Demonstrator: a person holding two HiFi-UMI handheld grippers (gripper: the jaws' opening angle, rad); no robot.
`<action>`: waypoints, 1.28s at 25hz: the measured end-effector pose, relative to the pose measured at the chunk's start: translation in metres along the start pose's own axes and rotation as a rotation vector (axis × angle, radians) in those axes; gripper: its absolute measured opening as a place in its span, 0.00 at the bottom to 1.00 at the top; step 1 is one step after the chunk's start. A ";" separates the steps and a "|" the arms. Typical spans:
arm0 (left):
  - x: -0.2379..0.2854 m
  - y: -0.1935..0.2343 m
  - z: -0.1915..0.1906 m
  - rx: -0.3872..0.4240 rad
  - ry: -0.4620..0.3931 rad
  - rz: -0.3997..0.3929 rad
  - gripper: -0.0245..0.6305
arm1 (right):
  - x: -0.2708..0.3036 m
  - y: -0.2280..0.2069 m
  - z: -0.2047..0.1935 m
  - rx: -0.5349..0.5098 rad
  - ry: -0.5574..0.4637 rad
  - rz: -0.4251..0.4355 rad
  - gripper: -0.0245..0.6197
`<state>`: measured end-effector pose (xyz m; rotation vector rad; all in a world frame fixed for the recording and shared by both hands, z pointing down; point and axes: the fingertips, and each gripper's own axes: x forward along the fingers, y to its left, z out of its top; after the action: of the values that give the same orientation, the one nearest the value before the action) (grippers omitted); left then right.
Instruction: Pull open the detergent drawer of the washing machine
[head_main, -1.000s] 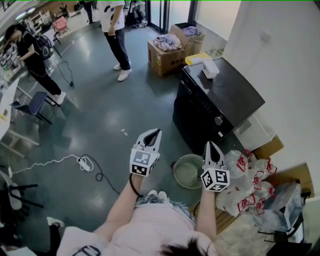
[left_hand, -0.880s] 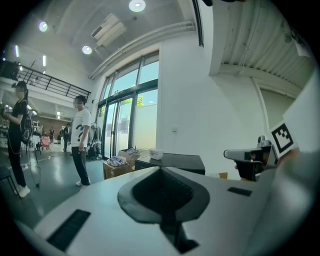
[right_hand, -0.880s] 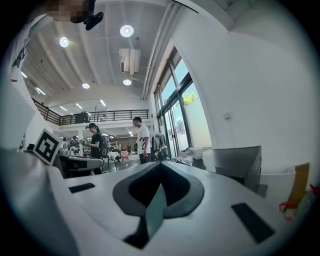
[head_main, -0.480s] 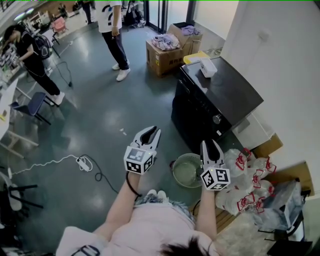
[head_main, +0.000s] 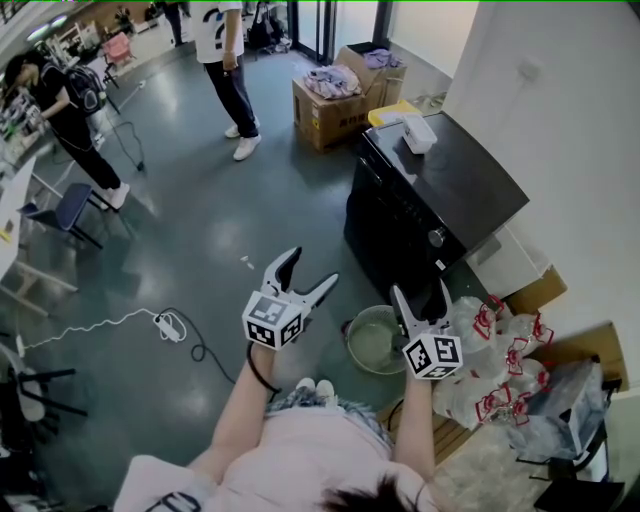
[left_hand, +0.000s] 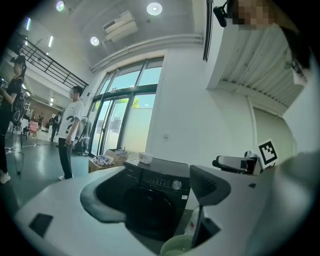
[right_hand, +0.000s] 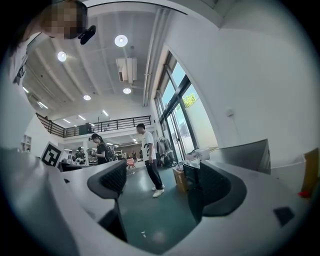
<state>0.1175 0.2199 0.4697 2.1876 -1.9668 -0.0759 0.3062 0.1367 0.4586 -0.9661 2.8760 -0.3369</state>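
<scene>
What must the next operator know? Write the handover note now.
Left gripper: open and empty, its jaws have just been opening. Right gripper: the same.
Both are held in the air, short of the washing machine, which stands ahead to the right by the white wall. A green basin sits on the floor in front of it.
Done: nothing; no drawer stands out from its front.
Left: reach the detergent drawer and pull it open.

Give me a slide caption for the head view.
Left tool and right tool, jaws just opened and empty, held short of the black washing machine, green basin below.
</scene>
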 end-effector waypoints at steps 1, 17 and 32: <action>0.000 0.002 0.000 -0.001 0.000 -0.002 0.62 | 0.001 0.000 0.000 0.000 0.000 -0.001 0.74; -0.001 0.057 0.009 0.006 -0.016 -0.011 0.63 | 0.028 0.015 -0.011 0.020 -0.029 -0.059 0.75; 0.069 0.123 0.005 0.013 -0.001 -0.005 0.63 | 0.117 -0.032 -0.024 0.013 -0.013 -0.093 0.75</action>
<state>0.0042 0.1397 0.4931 2.2006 -1.9685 -0.0649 0.2279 0.0453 0.4874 -1.0983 2.8196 -0.3550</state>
